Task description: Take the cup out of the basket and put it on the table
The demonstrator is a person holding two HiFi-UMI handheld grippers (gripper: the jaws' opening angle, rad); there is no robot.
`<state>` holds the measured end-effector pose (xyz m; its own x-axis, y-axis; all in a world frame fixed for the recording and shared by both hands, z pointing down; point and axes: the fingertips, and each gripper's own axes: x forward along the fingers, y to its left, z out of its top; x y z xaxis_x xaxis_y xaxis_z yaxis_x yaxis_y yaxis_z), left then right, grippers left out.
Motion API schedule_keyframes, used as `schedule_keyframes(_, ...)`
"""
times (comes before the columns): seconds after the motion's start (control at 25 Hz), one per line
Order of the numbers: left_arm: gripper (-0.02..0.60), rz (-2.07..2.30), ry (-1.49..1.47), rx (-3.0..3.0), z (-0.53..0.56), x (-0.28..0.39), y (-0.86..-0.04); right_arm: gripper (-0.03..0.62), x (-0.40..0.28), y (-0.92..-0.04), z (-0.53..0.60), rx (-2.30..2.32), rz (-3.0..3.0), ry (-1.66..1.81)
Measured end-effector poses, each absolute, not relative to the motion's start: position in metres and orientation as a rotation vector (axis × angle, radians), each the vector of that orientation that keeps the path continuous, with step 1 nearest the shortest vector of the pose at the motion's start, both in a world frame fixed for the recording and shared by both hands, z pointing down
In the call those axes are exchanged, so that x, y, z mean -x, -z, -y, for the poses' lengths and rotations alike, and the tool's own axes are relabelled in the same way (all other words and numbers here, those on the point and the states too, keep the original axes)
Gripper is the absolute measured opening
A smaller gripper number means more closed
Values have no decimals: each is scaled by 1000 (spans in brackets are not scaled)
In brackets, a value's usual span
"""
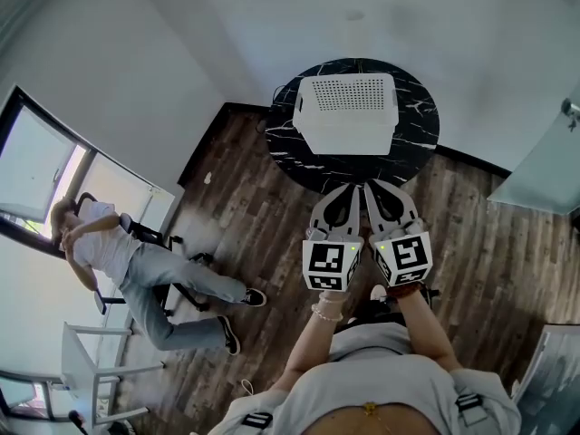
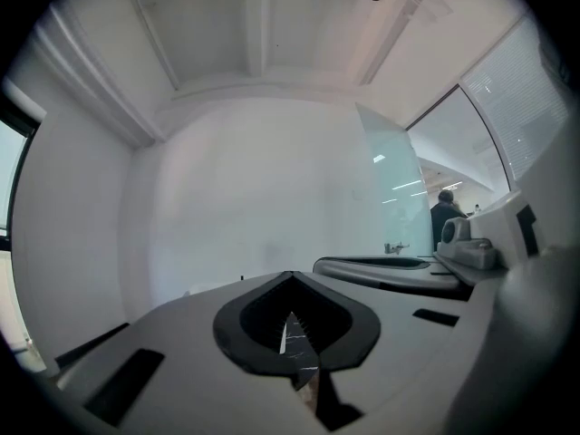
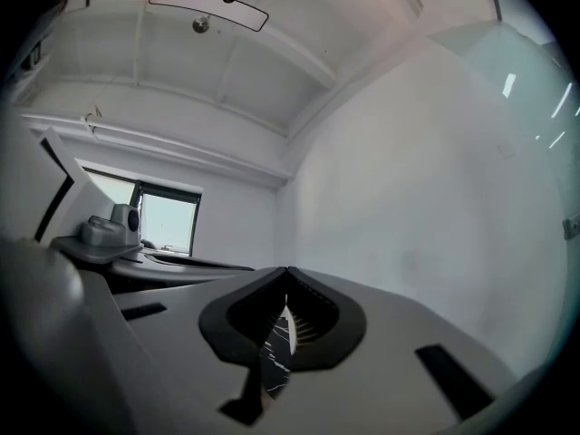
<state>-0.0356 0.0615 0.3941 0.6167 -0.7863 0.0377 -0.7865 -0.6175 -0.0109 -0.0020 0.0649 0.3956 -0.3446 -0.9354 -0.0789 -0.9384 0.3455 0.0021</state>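
White basket (image 1: 345,113) on marble table (image 1: 419,116), beyond left gripper (image 1: 354,189) and right gripper (image 1: 371,188), both closed, empty.

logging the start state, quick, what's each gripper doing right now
Left gripper: shut, holding nothing.
Right gripper: shut, holding nothing.

White basket (image 1: 345,116) on black table (image 1: 419,132)
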Motion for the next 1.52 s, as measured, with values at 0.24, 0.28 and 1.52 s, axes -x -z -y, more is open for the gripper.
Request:
schedule_keyframes(0.24,5,1448,-72,-2784,-40,22,-395,10,-15,-396,-43,1736,-2553,-73)
schedule_keyframes(0.28,5,1458,-70,-2779,-38,20,-395,11,-18,-396,-41,1737,-2554,-72)
schedule_keyframes(1.52,5,1310,-14,-2873,90,-22,-392,10,-58,-398,77,1925,-2473,-76)
